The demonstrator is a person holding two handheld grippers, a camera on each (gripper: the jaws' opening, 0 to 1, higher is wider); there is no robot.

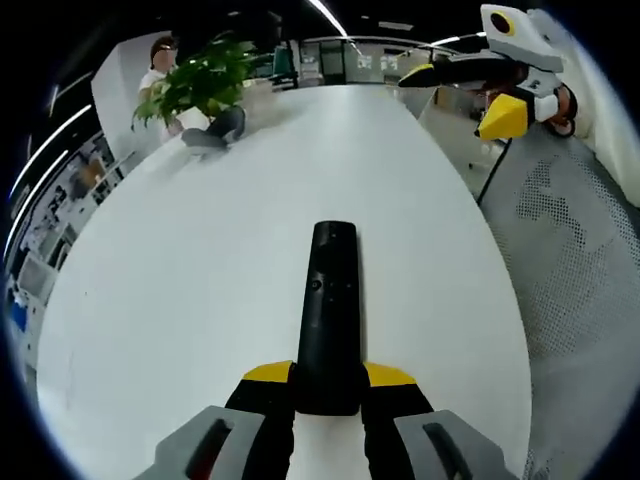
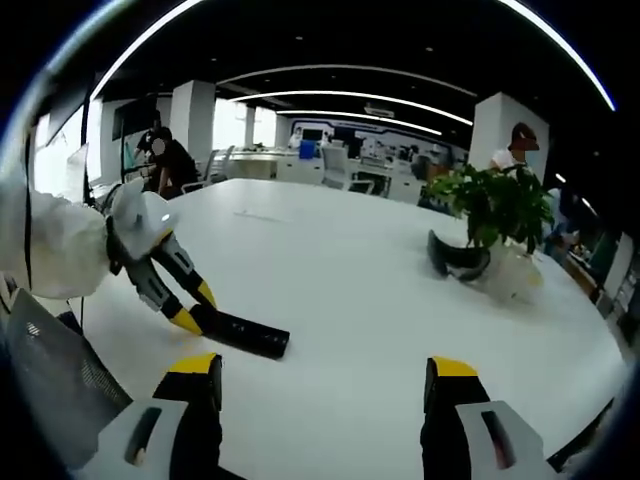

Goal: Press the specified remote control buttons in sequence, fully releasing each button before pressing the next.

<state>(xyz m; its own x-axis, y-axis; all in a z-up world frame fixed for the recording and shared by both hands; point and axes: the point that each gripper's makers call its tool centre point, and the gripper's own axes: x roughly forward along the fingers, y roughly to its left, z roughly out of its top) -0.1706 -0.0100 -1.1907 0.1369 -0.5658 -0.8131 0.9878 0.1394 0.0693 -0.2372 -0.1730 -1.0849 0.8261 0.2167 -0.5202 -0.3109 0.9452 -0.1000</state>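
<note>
A long black remote control lies lengthwise over the white table, its near end clamped between the yellow-tipped jaws of my left gripper. In the right gripper view the same remote points toward the table's middle, held by the left gripper in a white-sleeved hand. My right gripper hovers above the table's near edge with its jaws wide apart and nothing between them. It also appears in the left gripper view as the right gripper, raised off the table's far right side.
A potted green plant with a dark object at its base stands at one end of the table; the plant is at the right in the right gripper view. A mesh chair is beside the table. People sit at the office's back.
</note>
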